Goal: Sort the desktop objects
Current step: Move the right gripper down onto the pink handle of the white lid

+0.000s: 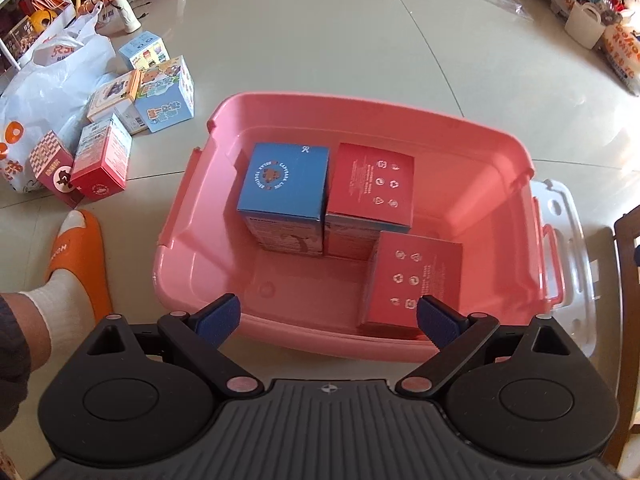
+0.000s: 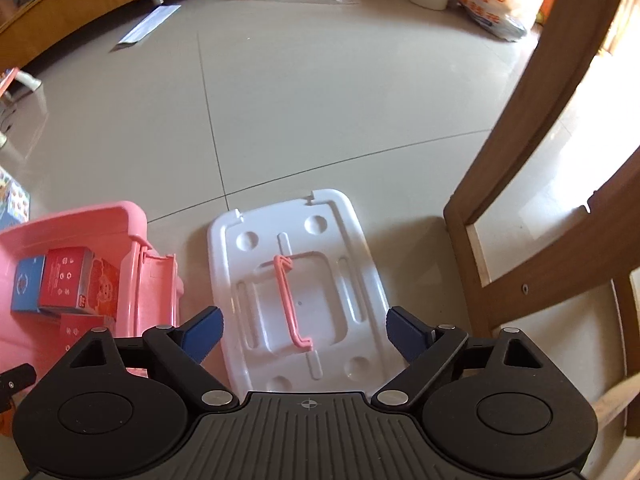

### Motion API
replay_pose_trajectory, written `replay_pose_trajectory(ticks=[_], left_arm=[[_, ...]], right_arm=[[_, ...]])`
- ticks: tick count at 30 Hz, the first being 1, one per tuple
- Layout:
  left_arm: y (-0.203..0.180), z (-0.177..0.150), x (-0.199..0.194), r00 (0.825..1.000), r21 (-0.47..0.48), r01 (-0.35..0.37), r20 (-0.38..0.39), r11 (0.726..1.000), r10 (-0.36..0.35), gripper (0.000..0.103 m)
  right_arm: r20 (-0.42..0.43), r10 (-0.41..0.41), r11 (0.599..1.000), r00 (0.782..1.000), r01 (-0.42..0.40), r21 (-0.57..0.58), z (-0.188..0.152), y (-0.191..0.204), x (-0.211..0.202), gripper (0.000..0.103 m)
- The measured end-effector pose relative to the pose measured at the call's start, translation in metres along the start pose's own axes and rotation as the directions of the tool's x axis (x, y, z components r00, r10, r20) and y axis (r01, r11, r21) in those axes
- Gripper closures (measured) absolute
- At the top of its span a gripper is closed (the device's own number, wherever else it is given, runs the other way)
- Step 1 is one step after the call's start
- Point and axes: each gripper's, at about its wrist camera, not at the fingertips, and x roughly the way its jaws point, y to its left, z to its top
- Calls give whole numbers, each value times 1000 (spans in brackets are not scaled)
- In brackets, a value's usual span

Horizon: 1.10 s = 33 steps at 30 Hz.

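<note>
I see the pink bin point(image 1: 472, 184) at frame centre in my left view, open, holding three boxes. A blue box point(image 1: 286, 184) stands upright at its upper left, touching a red box point(image 1: 370, 190) beside it; a second red box point(image 1: 414, 276) sits lower right. Loose boxes point(image 1: 120, 120) cluster on the floor at the left. The white lid point(image 2: 296, 288) lies flat at centre of my right view.
</note>
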Motion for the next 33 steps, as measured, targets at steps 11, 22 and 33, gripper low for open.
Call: replay_pose_trajectory(ticks=[11, 22, 33], left_arm=[[5, 5, 10, 999, 29, -34, -27, 999, 35, 6], [-9, 9, 20, 998, 56, -10, -63, 998, 14, 6], [-21, 10, 32, 994, 73, 12, -109, 997, -4, 6]], right_arm=[[-86, 4, 988, 996, -17, -154, 22, 3, 37, 25], [-177, -12, 958, 984, -39, -284, 25, 38, 108, 38], [-242, -40, 959, 969, -31, -282, 16, 39, 168, 60]])
